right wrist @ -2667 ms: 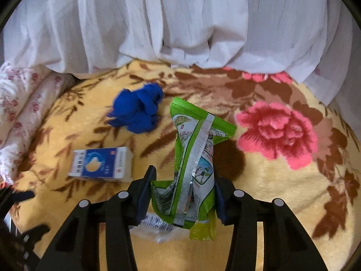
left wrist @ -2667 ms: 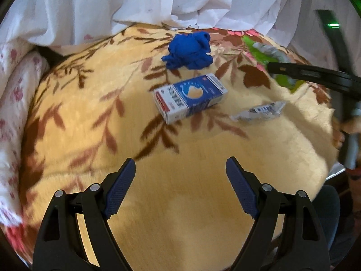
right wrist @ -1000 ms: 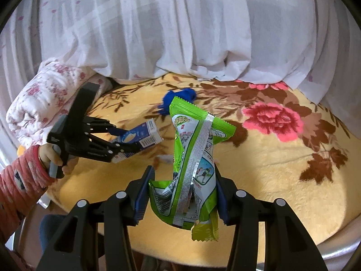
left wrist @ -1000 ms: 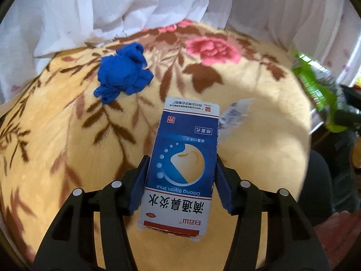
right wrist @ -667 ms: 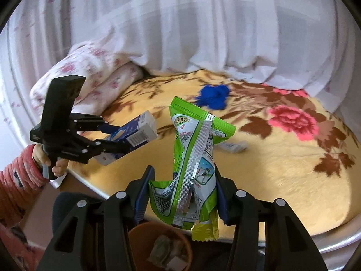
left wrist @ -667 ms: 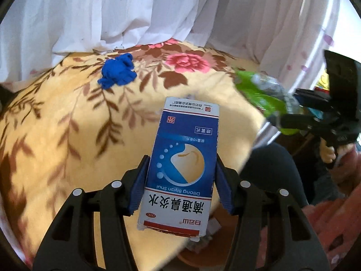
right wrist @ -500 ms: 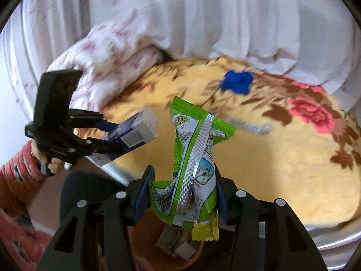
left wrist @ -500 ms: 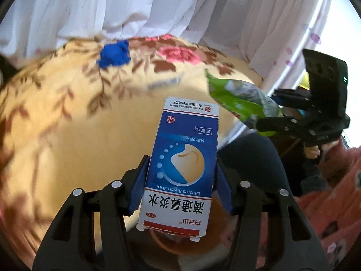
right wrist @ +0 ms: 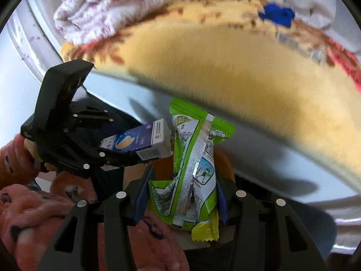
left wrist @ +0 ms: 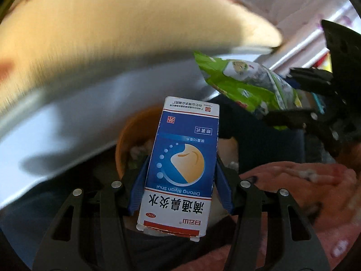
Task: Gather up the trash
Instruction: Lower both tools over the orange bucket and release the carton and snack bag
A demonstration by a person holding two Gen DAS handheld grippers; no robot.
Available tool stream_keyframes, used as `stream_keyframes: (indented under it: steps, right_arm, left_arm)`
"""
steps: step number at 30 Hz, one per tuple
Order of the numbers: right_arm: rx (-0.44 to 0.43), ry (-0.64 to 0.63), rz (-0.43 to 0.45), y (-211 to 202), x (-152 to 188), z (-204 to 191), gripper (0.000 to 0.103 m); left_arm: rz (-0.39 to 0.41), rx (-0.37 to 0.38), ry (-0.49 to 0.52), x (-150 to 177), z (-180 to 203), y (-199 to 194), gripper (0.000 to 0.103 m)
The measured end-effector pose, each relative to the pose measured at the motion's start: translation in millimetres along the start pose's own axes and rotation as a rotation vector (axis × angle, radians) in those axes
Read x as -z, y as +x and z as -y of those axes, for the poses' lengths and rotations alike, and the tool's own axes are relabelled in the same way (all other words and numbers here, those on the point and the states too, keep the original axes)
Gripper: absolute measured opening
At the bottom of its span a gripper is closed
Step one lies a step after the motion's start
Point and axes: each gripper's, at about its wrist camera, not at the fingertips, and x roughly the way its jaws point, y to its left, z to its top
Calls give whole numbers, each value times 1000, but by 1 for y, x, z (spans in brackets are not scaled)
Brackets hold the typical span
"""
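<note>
Left hand-held gripper clenched on the blue-and-white medicine box, blue pads pressed to both long sides, box sticking forward and slightly tilted. Right hand-held gripper clenched on the green snack wrapper, wrapper standing up between the pads, yellow-green end hanging below.

Just beyond the box: orange bin, rim and inner wall visible left of the box, some pale scraps already inside. In the right wrist view only slivers of the bin show behind the wrapper. Person's pink patterned sleeve low in the frame.

Change: a second ago both grippers were up over the bed with the blanket filling the views; half a second ago the bin was just appearing at the bottom edge. Now both have come down off the bed edge and point steeply down at the bin, box and wrapper side by side and close together. Grip on both unchanged.

Meaning: carry step looks nearly done, both items seem to be over or at the bin mouth; release is likely next.

Further back: yellow floral blanket, blurred. On it a blue crumpled item and a small silvery wrapper, both well apart from the bin, so more trash probably remains.
</note>
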Motion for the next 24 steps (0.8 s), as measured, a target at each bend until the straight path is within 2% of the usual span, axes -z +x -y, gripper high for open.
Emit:
stream_keyframes:
  steps: [2, 5, 9, 12, 13, 14, 16, 24]
  right_arm:
    - [-1, 12, -45, 18, 3, 3, 49]
    - [-7, 31, -98, 40, 8, 8, 49]
    - [0, 59, -139, 59, 12, 17, 51]
    - [9, 76, -156, 68, 13, 21, 57]
    - [10, 78, -158, 69, 14, 22, 65]
    - [16, 80, -154, 69, 14, 24, 71]
    - [23, 88, -148, 68, 15, 26, 74]
    - [33, 127, -119, 55, 14, 41, 77]
  left_arm:
    - [-42, -47, -22, 0, -2, 15, 54]
    - [-93, -60, -70, -3, -5, 34, 54]
    - [-162, -114, -118, -6, -9, 58, 54]
    - [-202, -143, -140, -7, -9, 72, 54]
    - [-212, -157, -146, -8, -9, 76, 57]
    - [-220, -168, -151, -8, -10, 78, 61]
    - [-215, -201, -162, -11, -11, 80, 76]
    - [-201, -207, -182, -11, -12, 75, 80]
